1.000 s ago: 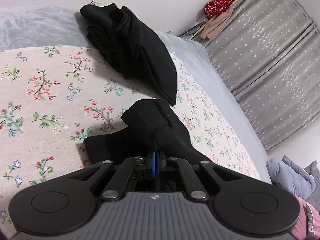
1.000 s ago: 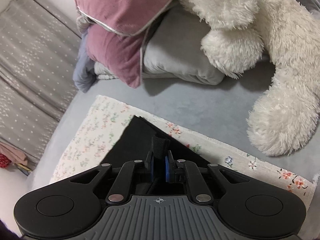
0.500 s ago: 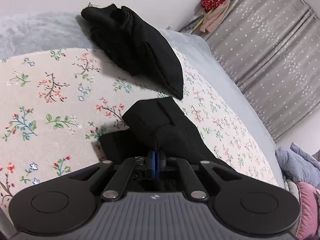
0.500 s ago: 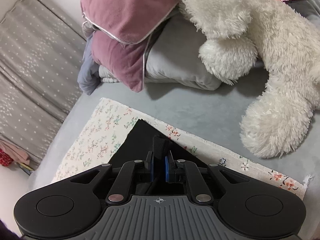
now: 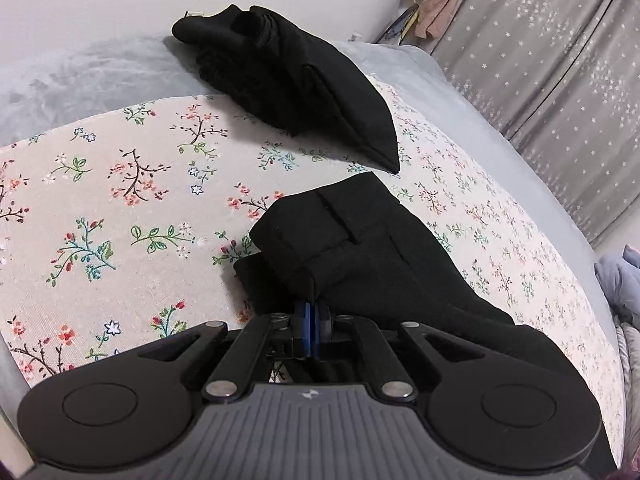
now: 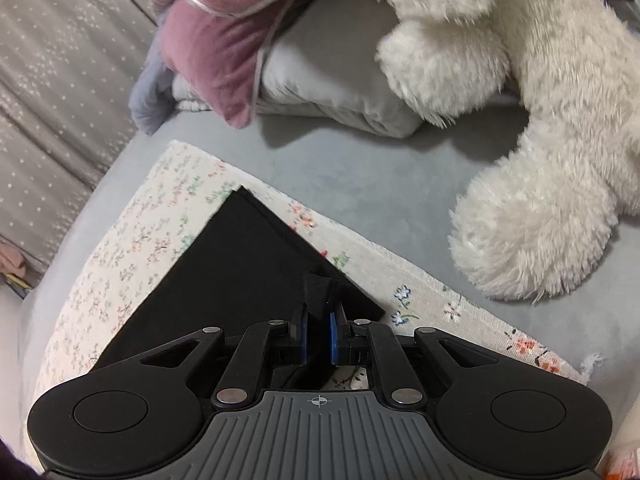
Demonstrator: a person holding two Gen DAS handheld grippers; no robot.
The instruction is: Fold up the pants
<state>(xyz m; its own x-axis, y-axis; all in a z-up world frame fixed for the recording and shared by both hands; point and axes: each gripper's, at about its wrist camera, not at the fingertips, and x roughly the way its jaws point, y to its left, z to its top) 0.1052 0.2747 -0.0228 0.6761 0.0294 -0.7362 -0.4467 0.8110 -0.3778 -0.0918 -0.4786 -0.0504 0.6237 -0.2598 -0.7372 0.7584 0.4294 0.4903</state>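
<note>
Mid-fold: your left gripper (image 5: 311,309) and right gripper (image 6: 318,322) each pinch the black pants (image 5: 360,252); carry the edge across evenly.

left claw (image 5: 312,312): clamped, tilted downward | right claw (image 6: 319,322): clamped, tilted downward

The pants (image 5: 360,248) are plain black, same as the other folded pile (image 5: 296,92) behind them, on a cream cloth (image 5: 120,200) printed with little red, pink and teal flower sprigs. Bedsheet (image 6: 360,176) is pale grey-blue, curtains (image 5: 560,60) grey with white flecks (kinda starry), pillow (image 6: 216,48) dusty mauve, plush toy (image 6: 540,160) fluffy white.
</note>
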